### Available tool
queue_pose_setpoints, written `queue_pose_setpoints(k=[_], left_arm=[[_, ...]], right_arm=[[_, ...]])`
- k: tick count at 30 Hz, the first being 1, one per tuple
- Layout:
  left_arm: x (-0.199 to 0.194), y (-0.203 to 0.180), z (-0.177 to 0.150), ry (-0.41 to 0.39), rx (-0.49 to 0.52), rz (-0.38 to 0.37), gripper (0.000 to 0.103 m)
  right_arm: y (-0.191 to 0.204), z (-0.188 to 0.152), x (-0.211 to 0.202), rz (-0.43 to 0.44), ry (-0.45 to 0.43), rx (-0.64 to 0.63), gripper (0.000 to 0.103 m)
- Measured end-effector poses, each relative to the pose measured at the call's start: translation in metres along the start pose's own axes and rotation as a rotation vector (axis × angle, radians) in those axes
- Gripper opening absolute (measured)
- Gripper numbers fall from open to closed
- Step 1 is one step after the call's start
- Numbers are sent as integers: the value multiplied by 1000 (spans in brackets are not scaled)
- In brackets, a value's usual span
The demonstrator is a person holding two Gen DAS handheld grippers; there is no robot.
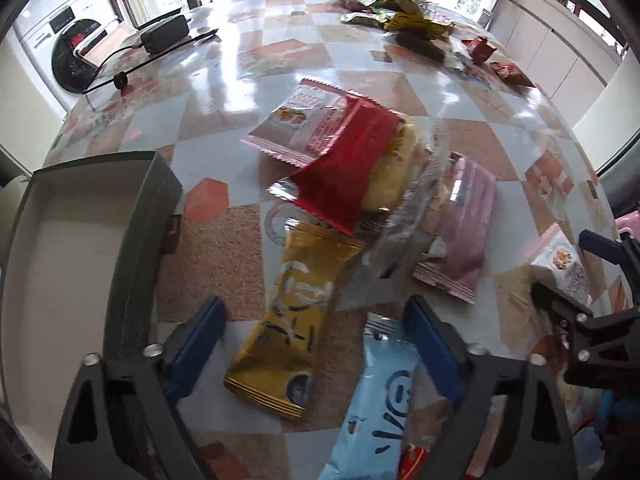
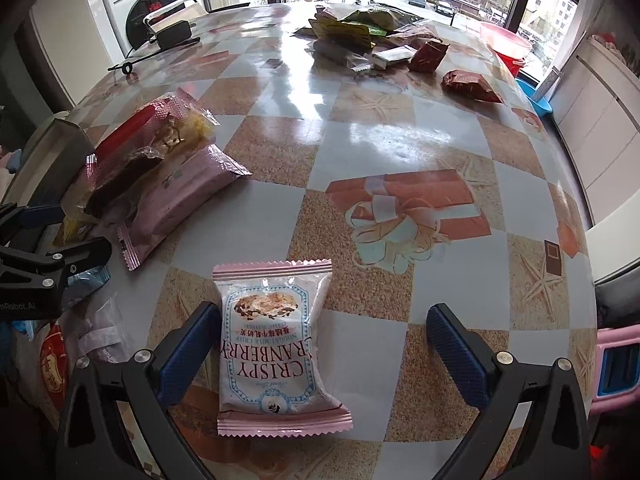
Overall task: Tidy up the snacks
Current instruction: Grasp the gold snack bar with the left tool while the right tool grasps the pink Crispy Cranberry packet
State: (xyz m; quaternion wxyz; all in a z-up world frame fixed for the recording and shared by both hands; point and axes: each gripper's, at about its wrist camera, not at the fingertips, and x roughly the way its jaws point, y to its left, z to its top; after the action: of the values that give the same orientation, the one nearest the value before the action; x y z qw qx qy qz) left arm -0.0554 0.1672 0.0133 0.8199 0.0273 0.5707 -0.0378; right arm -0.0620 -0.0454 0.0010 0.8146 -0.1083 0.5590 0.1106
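In the left wrist view my left gripper (image 1: 316, 344) is open over a yellow snack packet (image 1: 292, 320) lying between its blue fingers; a light blue packet (image 1: 376, 404) lies under the right finger. Beyond lie a red packet (image 1: 344, 160), a pink-and-white packet (image 1: 296, 120) and a mauve packet (image 1: 464, 232). An empty grey box (image 1: 132, 256) stands at left. In the right wrist view my right gripper (image 2: 320, 344) is open around a pink "Crispy Cranberry" packet (image 2: 272, 344) flat on the table, near its left finger. That packet (image 1: 560, 260) and the right gripper (image 1: 568, 280) also show at right in the left view.
A second heap of wrappers (image 2: 360, 36) lies at the table's far side, with two dark red packets (image 2: 468, 84) near it. A black adapter and cable (image 1: 164, 36) lie far left. A red basin (image 2: 508, 44) stands beyond the table's right edge. The left gripper (image 2: 52, 252) shows at left in the right view.
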Motion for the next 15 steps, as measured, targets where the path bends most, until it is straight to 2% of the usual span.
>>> queue_pose_setpoints(k=[1, 2, 3, 4, 5, 6, 9, 13, 15], left_arm=[[-4, -3, -3, -12, 1, 0, 71], [-7, -3, -4, -19, -3, -1, 54], [-10, -4, -5, -23, -8, 2, 35], [-12, -3, -6, -24, -16, 0, 25], [-12, -4, -5, -24, -30, -14, 24], [-13, 0, -6, -27, -57, -36, 24], [-17, 11, -10, -39, -114, -95, 24], [-39, 15, -22, -100, -127, -162, 24], [-50, 18, -23, -127, -137, -193, 24]], right_arm=[[1, -1, 0, 3, 5, -4, 103], [2, -3, -2, 0, 4, -15, 101], [3, -5, -4, 3, 1, -23, 94], [4, -7, -7, 3, -4, -26, 88], [4, -9, -11, 8, -13, -30, 69], [4, -10, -16, 10, -20, -35, 41], [-4, -13, -21, 62, -15, 3, 40], [-17, -19, -32, 196, -13, 100, 40], [-16, -16, -38, 216, -17, 111, 40]])
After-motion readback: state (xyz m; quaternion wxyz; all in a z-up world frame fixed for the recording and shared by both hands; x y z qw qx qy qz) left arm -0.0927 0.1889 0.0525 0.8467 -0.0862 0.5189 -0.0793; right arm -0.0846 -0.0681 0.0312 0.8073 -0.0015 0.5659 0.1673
